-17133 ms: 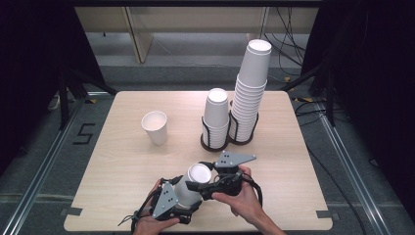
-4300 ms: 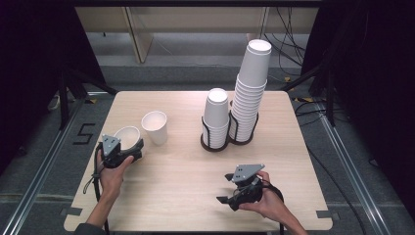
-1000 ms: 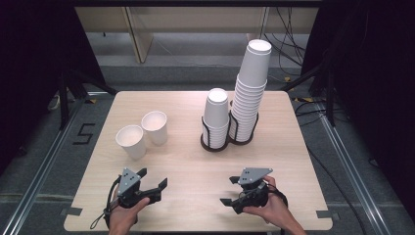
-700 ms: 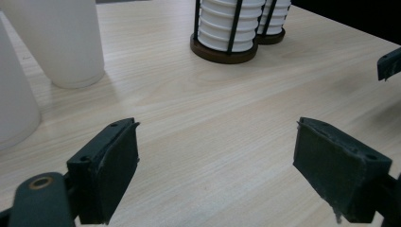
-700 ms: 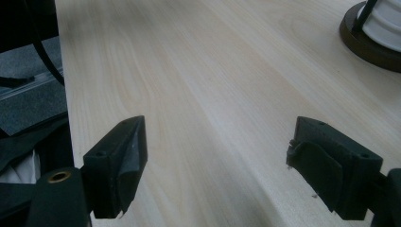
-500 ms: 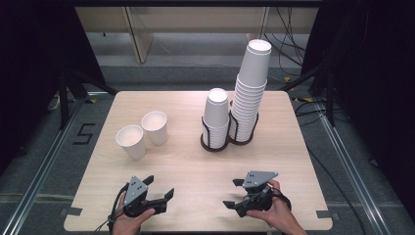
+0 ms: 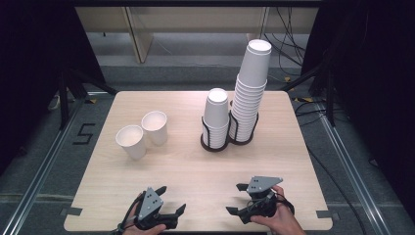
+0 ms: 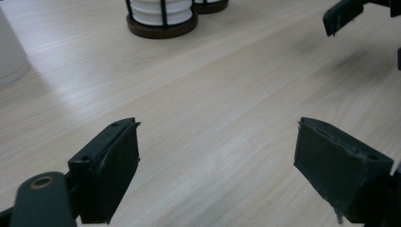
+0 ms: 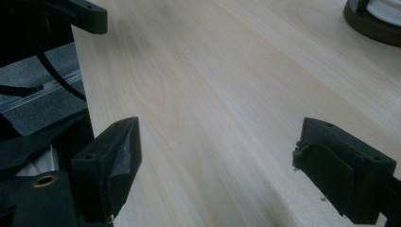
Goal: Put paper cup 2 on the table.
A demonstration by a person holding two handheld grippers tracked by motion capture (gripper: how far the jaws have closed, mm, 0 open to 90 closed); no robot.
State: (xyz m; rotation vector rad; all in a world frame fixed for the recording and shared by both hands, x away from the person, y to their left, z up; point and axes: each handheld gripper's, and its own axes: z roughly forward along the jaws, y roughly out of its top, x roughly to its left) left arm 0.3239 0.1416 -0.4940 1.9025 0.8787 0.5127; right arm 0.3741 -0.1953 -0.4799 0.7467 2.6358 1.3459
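Two loose white paper cups (image 7: 131, 141) (image 7: 155, 126) stand upright side by side at the table's left. A short stack of cups (image 7: 216, 112) and a tall stack (image 7: 250, 83) sit in black wire holders at the middle back. My left gripper (image 7: 171, 198) (image 8: 217, 130) is low at the near edge, open, with bare wood between its jaws. My right gripper (image 7: 234, 199) (image 9: 220, 127) is also at the near edge, open and holding nothing. The two grippers point inward toward each other, well short of the cups.
The left gripper view has a holder base (image 8: 161, 26) far ahead, a cup's side (image 8: 9, 52) at the left and the right gripper's jaw tip at the upper right. The table's near edge and grey floor (image 9: 42, 101) lie left in the right gripper view.
My left hand has drawn back toward the near edge and slightly right, away from the loose cups. The right hand has barely shifted. The cups stand as before.
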